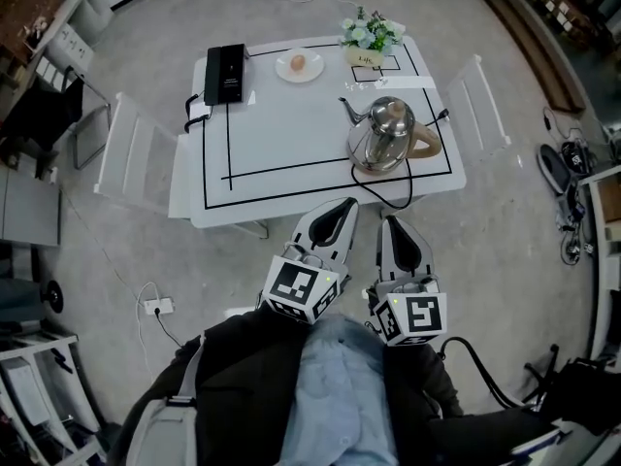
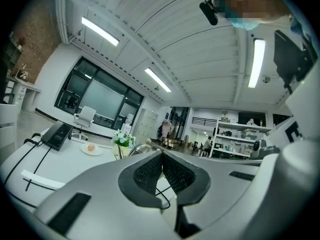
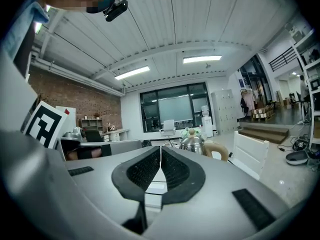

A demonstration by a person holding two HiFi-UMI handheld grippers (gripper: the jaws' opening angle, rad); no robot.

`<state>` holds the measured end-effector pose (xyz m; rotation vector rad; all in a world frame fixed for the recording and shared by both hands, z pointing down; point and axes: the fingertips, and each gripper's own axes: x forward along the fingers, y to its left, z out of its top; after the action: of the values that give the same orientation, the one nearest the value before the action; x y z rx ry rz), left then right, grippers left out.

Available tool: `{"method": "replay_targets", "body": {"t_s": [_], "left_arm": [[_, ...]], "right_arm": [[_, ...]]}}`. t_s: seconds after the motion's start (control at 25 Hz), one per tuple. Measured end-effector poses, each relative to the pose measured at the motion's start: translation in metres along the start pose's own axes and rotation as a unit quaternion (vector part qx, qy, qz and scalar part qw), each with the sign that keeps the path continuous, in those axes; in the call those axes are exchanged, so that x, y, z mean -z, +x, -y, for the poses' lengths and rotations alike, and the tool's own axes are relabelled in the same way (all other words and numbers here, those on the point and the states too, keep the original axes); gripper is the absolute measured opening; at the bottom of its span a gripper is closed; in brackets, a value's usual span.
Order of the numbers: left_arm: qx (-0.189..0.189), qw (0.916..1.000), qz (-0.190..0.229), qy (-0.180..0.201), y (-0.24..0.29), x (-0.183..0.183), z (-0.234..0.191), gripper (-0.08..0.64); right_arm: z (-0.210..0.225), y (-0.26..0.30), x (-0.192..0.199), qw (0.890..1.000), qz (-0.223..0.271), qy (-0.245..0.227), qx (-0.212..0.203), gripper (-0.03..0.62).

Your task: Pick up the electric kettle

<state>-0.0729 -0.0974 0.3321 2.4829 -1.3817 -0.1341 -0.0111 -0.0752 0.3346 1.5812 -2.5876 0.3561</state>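
A steel electric kettle [image 1: 386, 134] with a tan handle and a thin spout stands on its base at the right front of the white table [image 1: 291, 178]; its black cord loops off the front edge. Both grippers hover short of that edge, clear of the table. My left gripper [image 1: 340, 209] is shut with nothing between its pads. My right gripper [image 1: 393, 225] is also shut and empty. In the right gripper view the kettle [image 3: 194, 144] shows just right of the closed jaws [image 3: 160, 149]. In the left gripper view the jaws [image 2: 162, 155] hide most of it.
On the table sit a black box [image 1: 224, 72] at the back left, a plate with an egg [image 1: 299, 65] and a small flower pot [image 1: 370, 39]. White chairs stand at the left [image 1: 126, 149] and right [image 1: 475, 100] sides. A power strip [image 1: 157, 307] lies on the floor.
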Motion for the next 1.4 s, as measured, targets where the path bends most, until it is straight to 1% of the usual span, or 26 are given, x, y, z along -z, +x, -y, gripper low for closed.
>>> {"method": "replay_targets", "body": {"t_s": [0.08,0.24,0.44,0.6,0.84,1.0,1.16,1.24,1.32,1.4], "left_arm": [[0.008,1.0,0.002,0.002,0.006,-0.005,-0.001,0.008],[0.023,0.9997,-0.006,0.008,0.015,-0.005,0.002,0.008],[0.023,0.9994,-0.024,0.01,0.028,0.004,0.005,0.008],[0.017,0.9991,-0.036,0.017,0.046,0.01,0.003,0.008],[0.009,0.9989,-0.038,0.026,0.08,0.007,0.0,0.008],[-0.003,0.9986,-0.043,0.03,0.096,0.008,-0.009,0.008],[-0.016,0.9985,-0.044,0.029,0.108,0.008,-0.021,0.008],[-0.024,0.9982,-0.048,0.028,0.113,0.01,-0.028,0.008],[-0.032,0.9978,-0.052,0.025,0.117,0.012,-0.035,0.008],[-0.035,0.9981,-0.048,0.018,0.121,0.011,-0.04,0.008]], "right_arm": [[0.003,0.004,-0.005,1.0,0.007,-0.003,0.006,0.018],[0.018,0.004,-0.012,0.999,0.016,0.003,0.031,0.018],[0.038,0.002,-0.01,0.998,0.02,0.02,0.049,0.018],[0.053,0.011,-0.004,0.998,0.021,0.035,0.048,0.018],[0.085,0.035,-0.012,0.997,0.03,0.049,0.043,0.018],[0.097,0.052,-0.008,0.997,0.024,0.062,0.036,0.018],[0.105,0.068,-0.006,0.998,0.023,0.056,0.021,0.018],[0.111,0.073,-0.004,0.998,0.027,0.061,0.017,0.018],[0.116,0.078,-0.003,0.997,0.029,0.065,0.017,0.018],[0.121,0.084,-0.002,0.998,0.026,0.062,0.021,0.018]]}}
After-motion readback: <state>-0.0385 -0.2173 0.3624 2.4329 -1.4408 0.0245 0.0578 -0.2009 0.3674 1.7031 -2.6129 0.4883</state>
